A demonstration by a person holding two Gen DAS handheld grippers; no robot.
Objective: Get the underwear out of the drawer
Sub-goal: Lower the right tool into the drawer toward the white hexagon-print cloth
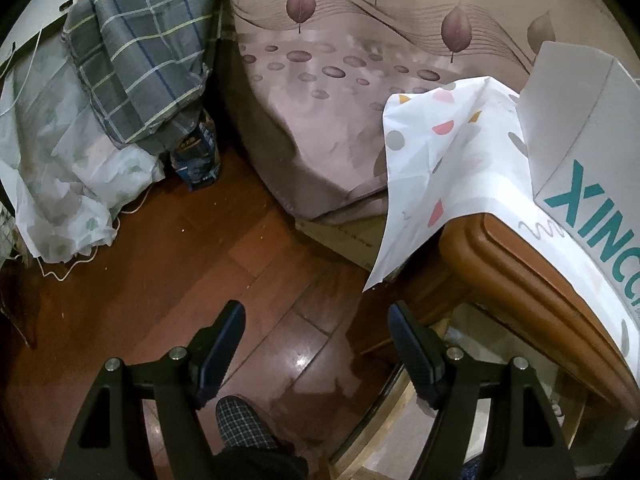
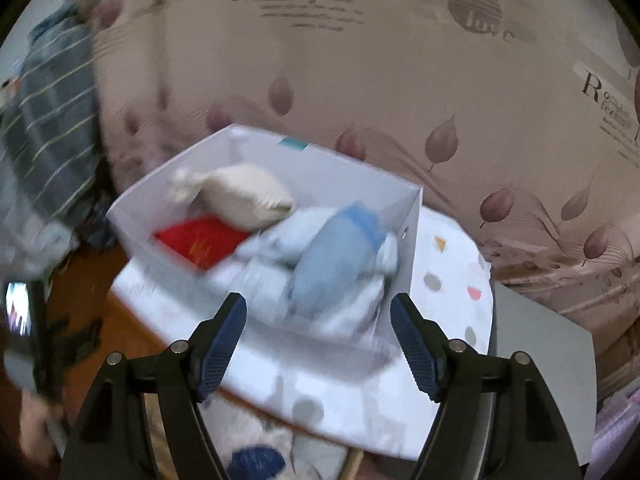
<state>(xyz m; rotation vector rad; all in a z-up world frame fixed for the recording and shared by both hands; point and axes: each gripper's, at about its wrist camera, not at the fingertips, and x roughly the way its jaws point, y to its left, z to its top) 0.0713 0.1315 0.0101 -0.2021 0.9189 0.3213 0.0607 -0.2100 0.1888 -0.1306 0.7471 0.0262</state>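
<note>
In the right wrist view a white open box (image 2: pixel 408 240) stands on a cabinet top covered by a white patterned cloth (image 2: pixel 452 280). It holds a light blue folded garment (image 2: pixel 332 268), a cream bundle (image 2: pixel 244 196) and a red item (image 2: pixel 200 240). My right gripper (image 2: pixel 318 320) is open and empty, just in front of the box, above the blue garment. This view is blurred. Below the cabinet edge, fabric with a dark blue patch (image 2: pixel 256 460) shows, seemingly in an open drawer. My left gripper (image 1: pixel 316 328) is open and empty over the wooden floor (image 1: pixel 180 280), left of the wooden cabinet (image 1: pixel 520 272).
A bed with a leaf-print sheet (image 1: pixel 340 92) lies behind the cabinet. A plaid quilt (image 1: pixel 140 40) and a white plastic-wrapped bundle (image 1: pixel 52 160) are piled at the left. The box side with teal letters (image 1: pixel 592 216) sits on the cabinet. A plaid-trousered leg (image 1: pixel 244 428) is below.
</note>
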